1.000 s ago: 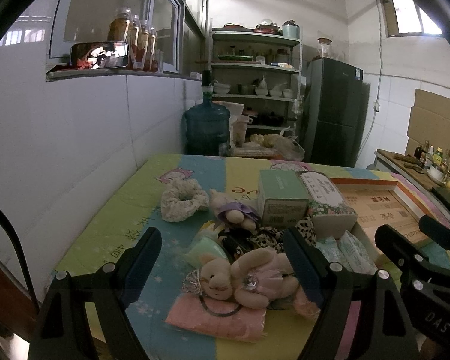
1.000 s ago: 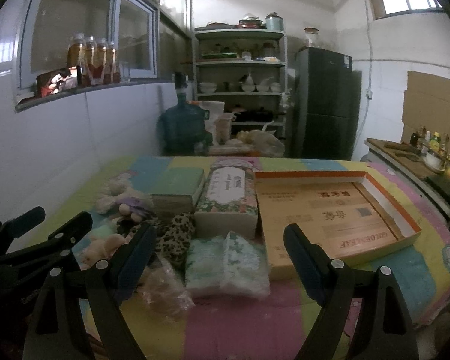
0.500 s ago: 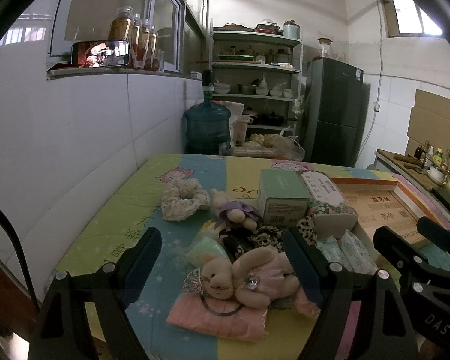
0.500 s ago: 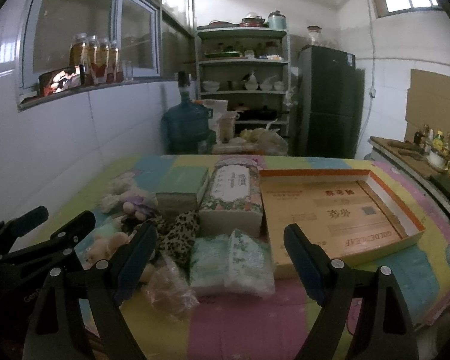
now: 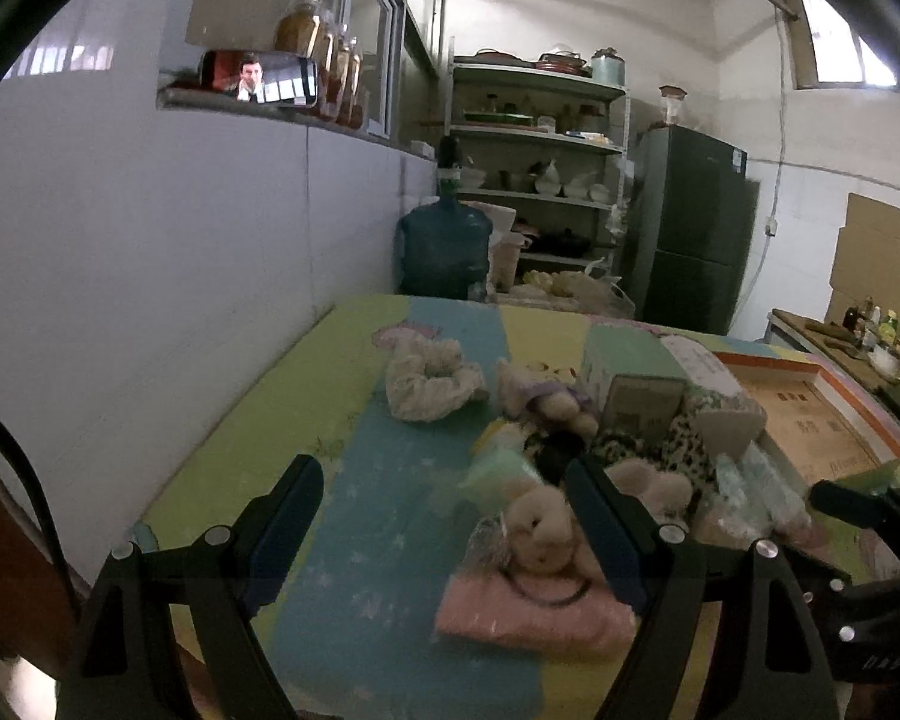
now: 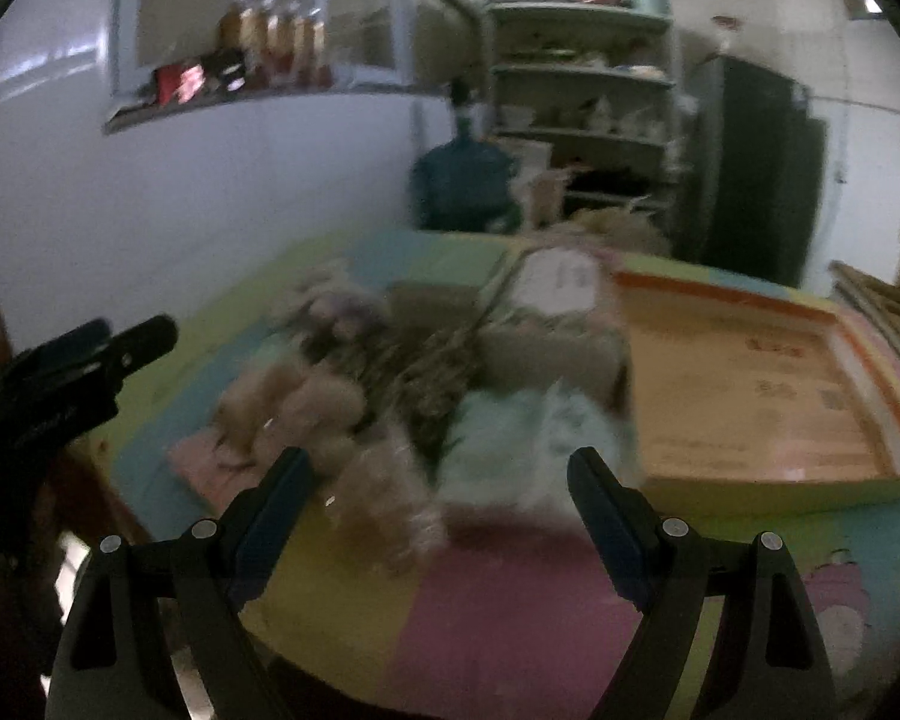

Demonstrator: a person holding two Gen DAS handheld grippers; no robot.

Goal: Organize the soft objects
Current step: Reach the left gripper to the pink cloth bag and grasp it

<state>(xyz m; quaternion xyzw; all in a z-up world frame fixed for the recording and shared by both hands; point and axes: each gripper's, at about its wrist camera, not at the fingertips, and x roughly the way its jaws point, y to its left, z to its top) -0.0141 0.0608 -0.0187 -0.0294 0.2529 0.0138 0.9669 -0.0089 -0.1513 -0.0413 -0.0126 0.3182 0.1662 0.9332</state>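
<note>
I am holding both grippers, left (image 5: 444,516) and right (image 6: 438,501), spread wide and gripping nothing; the toys (image 5: 540,525) are lying piled left of the empty far-right tray (image 6: 768,462), so nothing looks sorted yet

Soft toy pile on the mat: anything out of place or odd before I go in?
Nothing spilled or damaged. The plush bear lies on the pink pack, jumbled against the leopard-print item and tissue packs, while the shallow cardboard box beside them holds nothing. The right wrist view is motion-blurred.
</note>
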